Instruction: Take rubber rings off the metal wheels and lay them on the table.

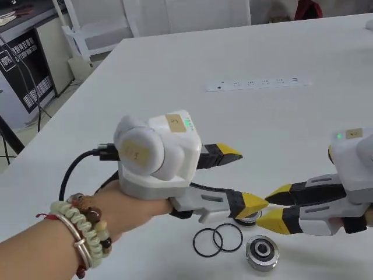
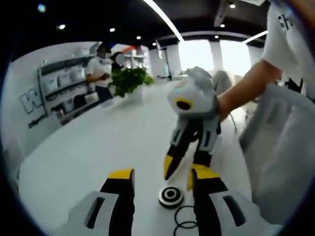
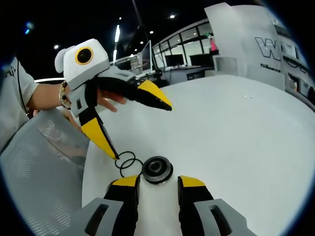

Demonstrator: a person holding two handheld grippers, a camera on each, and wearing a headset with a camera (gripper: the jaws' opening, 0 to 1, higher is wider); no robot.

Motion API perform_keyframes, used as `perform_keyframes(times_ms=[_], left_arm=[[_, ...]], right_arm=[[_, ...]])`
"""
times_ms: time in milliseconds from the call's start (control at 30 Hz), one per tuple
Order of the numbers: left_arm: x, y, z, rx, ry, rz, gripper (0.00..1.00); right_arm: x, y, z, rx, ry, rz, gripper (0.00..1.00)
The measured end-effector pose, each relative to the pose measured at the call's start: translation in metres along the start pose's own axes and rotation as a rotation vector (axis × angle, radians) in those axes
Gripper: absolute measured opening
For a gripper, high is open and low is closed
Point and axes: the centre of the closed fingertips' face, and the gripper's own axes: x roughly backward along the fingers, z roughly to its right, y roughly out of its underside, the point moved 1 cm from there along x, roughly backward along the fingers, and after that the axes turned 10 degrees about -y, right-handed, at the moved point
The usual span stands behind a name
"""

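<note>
**Right claw lined up on the wheel, left claw wide open opposite**

The right gripper [image 3: 158, 182] has its jaws apart and holds nothing. A metal wheel [image 3: 157, 169] lies flat on the table [image 3: 236, 147], axle upright, just ahead of the tips and centred on the gap. A dark band circles its rim; whether this is a ring cannot be confirmed. The left gripper [image 1: 247, 179] faces it, jaws spread wide and empty. Two removed rubber rings [image 1: 217, 240] lie overlapping beside the wheel. A second wheel [image 1: 262, 252] sits nearer the person. Judgement: the right gripper is nearer and needs only a straight advance.
</note>
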Motion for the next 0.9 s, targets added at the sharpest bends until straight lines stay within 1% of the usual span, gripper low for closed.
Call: perform_keyframes(times_ms=[100,167,200,233,333,433,500,533,567,633,667,733,800,833,900], left_arm=[[-0.005,0.009,0.000,-0.018,-0.012,-0.012,0.45],[-0.006,0.015,0.002,-0.014,-0.006,-0.027,0.40],[-0.007,0.019,0.004,-0.012,-0.003,-0.037,0.38],[-0.008,0.021,0.005,-0.012,-0.002,-0.038,0.36],[-0.011,0.030,0.013,-0.019,0.019,-0.065,0.33],[-0.012,0.034,0.017,-0.026,0.032,-0.076,0.27],[-0.012,0.034,0.017,-0.010,0.034,-0.077,0.24],[-0.013,0.036,0.016,0.018,0.031,-0.085,0.23],[-0.013,0.039,0.014,0.046,0.016,-0.101,0.23],[-0.014,0.042,0.013,0.084,0.019,-0.106,0.24],[-0.014,0.043,0.013,0.091,0.018,-0.109,0.24],[-0.014,0.049,0.014,0.066,0.016,-0.126,0.22],[-0.014,0.048,0.013,0.082,0.019,-0.116,0.19],[-0.014,0.048,0.013,0.104,0.015,-0.119,0.19],[-0.015,0.048,0.012,0.106,0.014,-0.118,0.19]], right_arm=[[-0.001,0.003,0.001,0.007,0.001,-0.007,0.28],[-0.001,0.003,0.001,0.007,0.000,-0.008,0.28],[-0.001,0.004,0.001,0.008,-0.002,-0.011,0.28],[-0.001,0.004,0.002,0.010,-0.002,-0.012,0.27],[-0.002,0.004,0.003,0.010,-0.002,-0.013,0.27],[-0.003,0.002,0.003,0.015,-0.004,-0.007,0.26],[-0.004,0.002,0.003,0.029,-0.002,-0.014,0.27],[-0.005,0.002,0.002,0.030,-0.008,-0.016,0.27],[-0.005,0.002,0.001,0.033,-0.011,-0.015,0.28],[-0.005,0.002,0.001,0.041,-0.012,-0.014,0.28],[-0.006,0.002,0.001,0.043,-0.012,-0.014,0.28],[-0.007,0.002,0.001,0.049,-0.011,-0.017,0.28],[-0.008,0.003,0.002,0.055,-0.010,-0.023,0.28],[-0.008,0.003,0.001,0.057,-0.011,-0.023,0.28],[-0.008,0.003,0.001,0.058,-0.010,-0.023,0.28]])
